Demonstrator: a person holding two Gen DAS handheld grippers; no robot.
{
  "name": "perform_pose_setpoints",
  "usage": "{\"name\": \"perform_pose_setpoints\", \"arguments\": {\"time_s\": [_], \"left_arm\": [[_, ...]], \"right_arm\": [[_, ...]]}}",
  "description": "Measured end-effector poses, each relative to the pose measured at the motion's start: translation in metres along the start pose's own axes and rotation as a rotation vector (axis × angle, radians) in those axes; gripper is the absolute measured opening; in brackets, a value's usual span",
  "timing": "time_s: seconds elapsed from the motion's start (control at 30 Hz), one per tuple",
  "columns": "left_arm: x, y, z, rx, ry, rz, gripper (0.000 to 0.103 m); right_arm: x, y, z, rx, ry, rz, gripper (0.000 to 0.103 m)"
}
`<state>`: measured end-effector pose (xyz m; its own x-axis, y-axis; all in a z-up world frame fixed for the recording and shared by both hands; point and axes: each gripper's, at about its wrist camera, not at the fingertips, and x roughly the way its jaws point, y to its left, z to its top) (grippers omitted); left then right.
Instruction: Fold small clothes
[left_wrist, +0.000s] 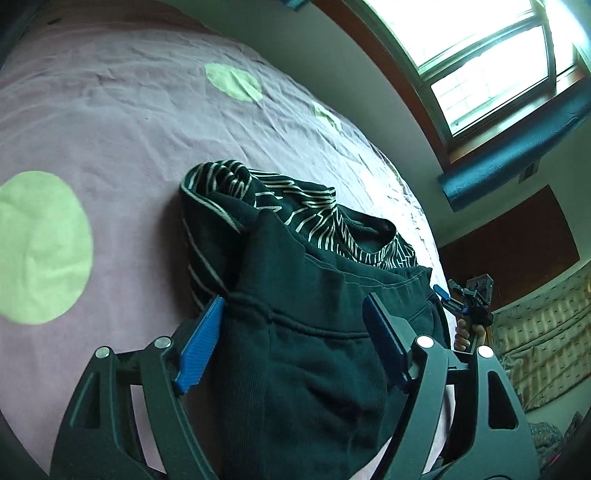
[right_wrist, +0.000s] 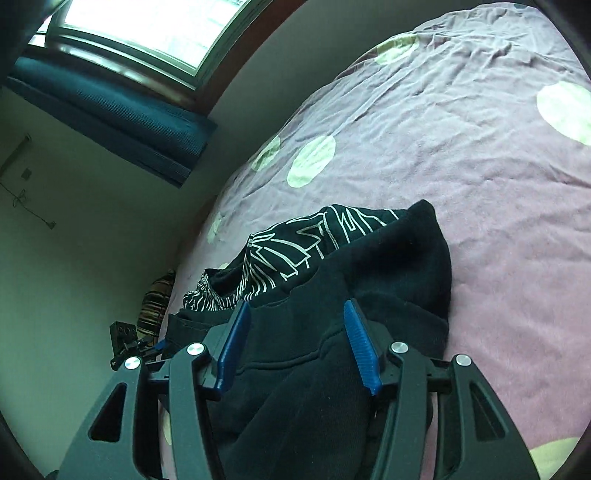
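Note:
A small dark sweatshirt (left_wrist: 314, 295) with a white line print lies bunched on the pink bed cover (left_wrist: 129, 129). It also shows in the right wrist view (right_wrist: 369, 277). My left gripper (left_wrist: 295, 317) is open, its blue fingers (left_wrist: 201, 347) spread either side of the ribbed hem fabric. My right gripper (right_wrist: 295, 325) is open too, its blue fingers (right_wrist: 360, 347) astride the dark fabric. The right gripper also shows in the left wrist view (left_wrist: 469, 299), held by a hand. The left gripper shows at the left edge of the garment in the right wrist view (right_wrist: 129, 343).
The bed cover (right_wrist: 443, 147) has pale green dots (left_wrist: 40, 247). A wall and window (left_wrist: 480, 55) stand beyond the bed, with a blue rolled mat (left_wrist: 517, 147) on the sill. A striped cushion (right_wrist: 155, 302) lies beside the bed.

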<state>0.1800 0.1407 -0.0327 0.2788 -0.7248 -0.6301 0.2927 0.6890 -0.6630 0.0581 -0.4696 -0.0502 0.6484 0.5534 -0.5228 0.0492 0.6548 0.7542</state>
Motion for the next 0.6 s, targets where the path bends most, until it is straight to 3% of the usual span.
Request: {"name": "perform_pose_setpoints", "arguments": {"time_s": [0.1, 0.27, 0.37, 0.53, 0.6], "left_arm": [[0.01, 0.0, 0.007, -0.002, -0.005, 0.011, 0.076], [0.013, -0.006, 0.01, 0.016, -0.022, 0.044, 0.074], [0.013, -0.013, 0.006, 0.05, -0.028, 0.12, 0.062], [0.016, -0.039, -0.002, 0.201, -0.038, 0.26, 0.06], [0.022, -0.041, 0.0, 0.217, -0.023, 0.281, 0.058]], "right_arm": [[0.01, 0.005, 0.003, -0.001, 0.007, 0.016, 0.054], [0.018, 0.016, 0.003, -0.1, 0.022, -0.081, 0.054], [0.023, 0.02, 0.002, -0.136, 0.031, -0.118, 0.054], [0.019, 0.019, 0.007, -0.133, 0.023, -0.111, 0.054], [0.022, 0.018, 0.008, -0.136, 0.033, -0.122, 0.054]]}}
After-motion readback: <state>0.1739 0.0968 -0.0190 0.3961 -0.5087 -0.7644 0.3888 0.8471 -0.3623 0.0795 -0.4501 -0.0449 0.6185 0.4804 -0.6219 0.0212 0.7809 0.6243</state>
